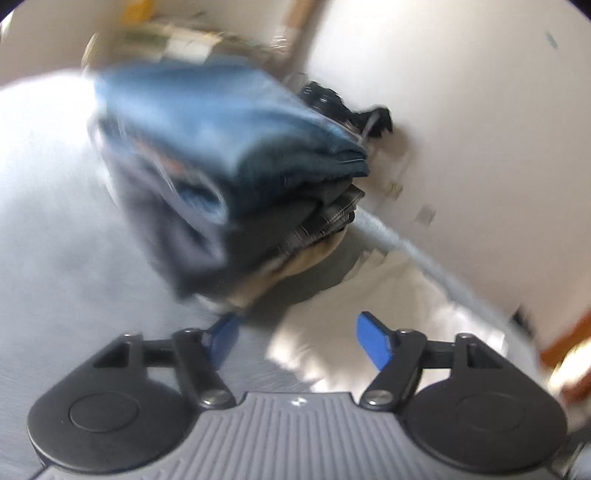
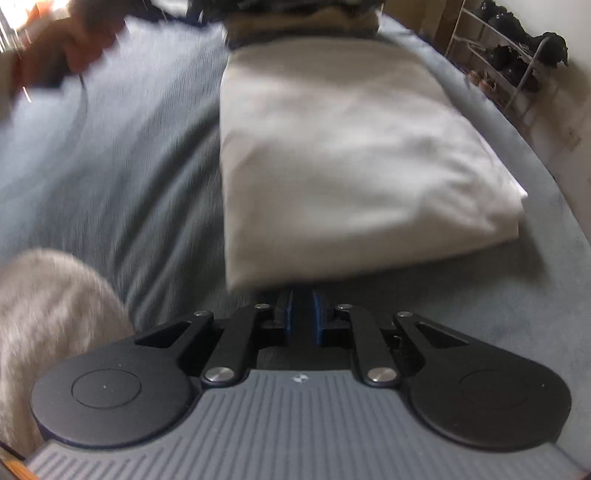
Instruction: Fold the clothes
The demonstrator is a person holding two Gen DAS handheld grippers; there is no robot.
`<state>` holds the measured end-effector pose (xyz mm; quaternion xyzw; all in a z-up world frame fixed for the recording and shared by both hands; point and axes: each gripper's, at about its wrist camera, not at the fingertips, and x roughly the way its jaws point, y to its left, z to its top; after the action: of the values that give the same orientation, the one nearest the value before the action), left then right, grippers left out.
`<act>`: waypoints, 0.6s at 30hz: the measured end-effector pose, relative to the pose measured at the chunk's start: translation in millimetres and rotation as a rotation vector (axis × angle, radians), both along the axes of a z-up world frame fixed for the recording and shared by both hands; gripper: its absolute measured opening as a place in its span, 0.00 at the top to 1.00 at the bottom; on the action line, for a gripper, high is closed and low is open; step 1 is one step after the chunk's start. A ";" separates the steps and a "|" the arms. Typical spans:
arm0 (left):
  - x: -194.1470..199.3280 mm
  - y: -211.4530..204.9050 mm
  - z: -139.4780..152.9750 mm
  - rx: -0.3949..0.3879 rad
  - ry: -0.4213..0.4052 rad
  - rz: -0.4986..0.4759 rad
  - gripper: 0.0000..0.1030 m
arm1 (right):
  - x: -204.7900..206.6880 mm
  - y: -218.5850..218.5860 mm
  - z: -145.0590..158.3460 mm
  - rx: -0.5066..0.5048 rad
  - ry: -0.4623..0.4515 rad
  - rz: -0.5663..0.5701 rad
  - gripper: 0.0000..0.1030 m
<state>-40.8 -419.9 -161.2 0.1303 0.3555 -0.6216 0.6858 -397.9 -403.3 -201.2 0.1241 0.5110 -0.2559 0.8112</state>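
Left gripper (image 1: 295,339) jaws spread, nothing between them, hovering over the grey-blue bedspread (image 1: 55,221) just short of the stack of folded clothes (image 1: 229,177), jeans on top. Right gripper (image 2: 303,314) jaws nearly closed at the near edge of the folded white garment (image 2: 351,147); whether they pinch it, can't tell.

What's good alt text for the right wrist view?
A folded white garment lies on a grey-blue bed cover, its near edge at the nearly closed tips of the right tongs; whether they pinch it is hidden. A stack of folded clothes sits beyond, a metal rack at upper right.
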 end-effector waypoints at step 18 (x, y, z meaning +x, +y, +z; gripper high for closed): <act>85.9 292.2 134.7 -0.268 -0.156 0.522 0.00 | 168.4 47.1 209.5 -0.300 -0.662 0.046 0.77</act>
<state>45.1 -127.7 -26.5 -0.0097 0.2379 -0.4539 0.8587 -229.5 -356.3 8.3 0.0681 0.1800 -0.2555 0.9475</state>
